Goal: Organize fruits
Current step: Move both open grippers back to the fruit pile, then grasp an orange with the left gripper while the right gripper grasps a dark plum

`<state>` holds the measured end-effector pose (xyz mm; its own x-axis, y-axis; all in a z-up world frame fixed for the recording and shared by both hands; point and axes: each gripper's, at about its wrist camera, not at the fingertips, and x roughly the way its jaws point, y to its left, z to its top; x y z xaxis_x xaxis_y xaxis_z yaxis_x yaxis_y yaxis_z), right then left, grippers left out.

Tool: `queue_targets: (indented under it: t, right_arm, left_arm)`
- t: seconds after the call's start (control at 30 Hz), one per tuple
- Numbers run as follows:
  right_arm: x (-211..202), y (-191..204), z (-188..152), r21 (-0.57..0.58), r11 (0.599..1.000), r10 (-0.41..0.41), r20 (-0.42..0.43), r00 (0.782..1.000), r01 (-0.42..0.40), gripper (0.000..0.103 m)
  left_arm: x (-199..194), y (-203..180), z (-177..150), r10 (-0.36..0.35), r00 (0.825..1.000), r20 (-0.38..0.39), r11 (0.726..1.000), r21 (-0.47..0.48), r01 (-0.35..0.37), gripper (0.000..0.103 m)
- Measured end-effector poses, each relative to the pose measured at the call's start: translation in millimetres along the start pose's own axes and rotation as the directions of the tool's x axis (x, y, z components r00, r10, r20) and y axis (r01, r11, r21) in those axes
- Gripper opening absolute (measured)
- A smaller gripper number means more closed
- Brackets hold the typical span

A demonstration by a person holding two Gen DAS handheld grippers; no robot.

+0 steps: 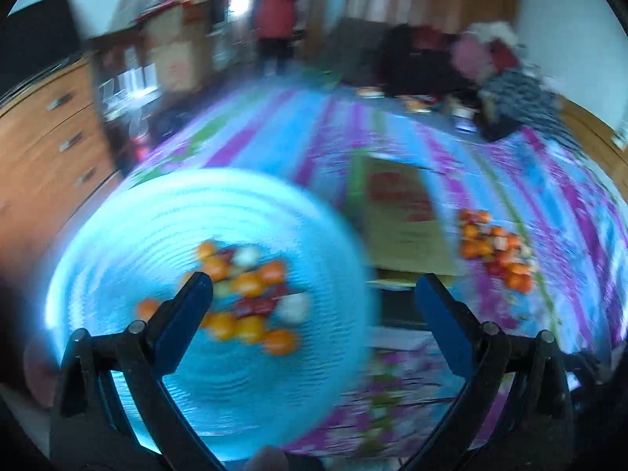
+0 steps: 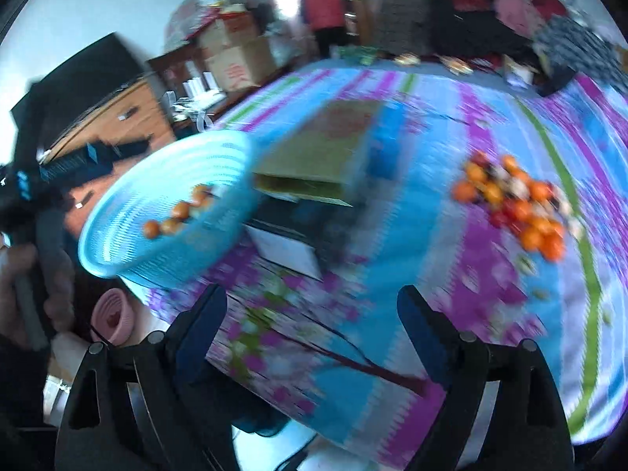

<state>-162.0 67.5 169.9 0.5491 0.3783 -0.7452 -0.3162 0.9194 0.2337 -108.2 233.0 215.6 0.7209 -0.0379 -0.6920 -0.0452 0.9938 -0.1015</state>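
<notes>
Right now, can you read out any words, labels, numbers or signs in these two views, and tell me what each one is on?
Nothing can be read for certain; both views are motion-blurred.
Flat cardboard box on the bedspread: red print, too blurred to read.
Stacked carton by the wall: a large red character, too smeared to make out.
Handheld left gripper: small white marks on its dark body, too small to read.

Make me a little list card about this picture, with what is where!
surface: bed cover with blue and purple stripes
basket: light blue basket, some fruit already inside
loose fruit: pile of fruit on the cover, mostly orange, some red and pale
between them: flat cardboard box
left gripper: open, empty, above the basket
right gripper: open, empty
picture: blurry
</notes>
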Motion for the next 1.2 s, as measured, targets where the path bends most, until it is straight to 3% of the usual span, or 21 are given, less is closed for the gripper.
queue_targets:
  t: [0.13,0.27,0.43,0.53,0.57,0.6,0.7,0.8,0.93,1.07,1.13,1.17,1.2]
  right_arm:
    - [-14,-45,-20,0.078,0.994,-0.072,0.007,0.997,0.072,0.091]
    - [-24,-88,-36,0.172,0.979,-0.112,0.004,0.994,0.110,0.090]
    - [-31,-135,-51,0.241,0.961,-0.140,-0.006,0.990,0.137,0.088]
    - [-30,-158,-59,0.262,0.954,-0.139,-0.033,0.990,0.143,0.082]
    - [-28,-167,-63,0.272,0.952,-0.138,-0.043,0.990,0.144,0.081]
    - [-27,-176,-66,0.283,0.948,-0.138,-0.051,0.989,0.147,0.080]
    - [-24,-199,-74,0.313,0.937,-0.138,-0.070,0.988,0.153,0.077]
    - [-19,-225,-81,0.348,0.923,-0.140,-0.088,0.986,0.162,0.077]
    - [-12,-249,-85,0.365,0.914,-0.147,-0.105,0.984,0.176,0.076]
    - [-3,-266,-81,0.363,0.917,-0.134,-0.103,0.986,0.163,0.073]
    - [2,-271,-74,0.351,0.923,-0.132,-0.090,0.987,0.156,0.071]
    - [5,-273,-70,0.349,0.925,-0.129,-0.086,0.988,0.151,0.071]
    - [7,-275,-67,0.347,0.926,-0.127,-0.082,0.989,0.148,0.071]
  left_arm:
    - [12,-71,4,-0.113,0.994,-0.009,0.984,0.137,0.113,0.103]
    - [37,-122,4,-0.212,0.974,-0.080,0.958,0.182,0.223,0.103]
    - [93,-193,-6,-0.305,0.927,-0.220,0.908,0.225,0.353,0.102]
    - [142,-211,-14,-0.329,0.896,-0.298,0.905,0.171,0.389,0.100]
    - [154,-214,-18,-0.333,0.889,-0.316,0.906,0.156,0.394,0.092]
    - [182,-218,-18,-0.349,0.866,-0.358,0.906,0.106,0.409,0.079]
    - [226,-215,-20,-0.361,0.839,-0.408,0.916,0.013,0.401,0.063]
    - [268,-216,-16,-0.349,0.844,-0.408,0.932,-0.059,0.357,0.062]
    - [290,-223,-10,-0.311,0.872,-0.378,0.949,-0.074,0.307,0.063]
    - [308,-219,-9,-0.305,0.878,-0.370,0.952,-0.094,0.291,0.062]
    - [304,-219,-10,-0.287,0.890,-0.355,0.957,-0.058,0.286,0.053]
    - [303,-217,-10,-0.303,0.887,-0.349,0.951,-0.056,0.303,0.042]
    - [302,-217,-11,-0.320,0.881,-0.349,0.945,-0.051,0.323,0.041]
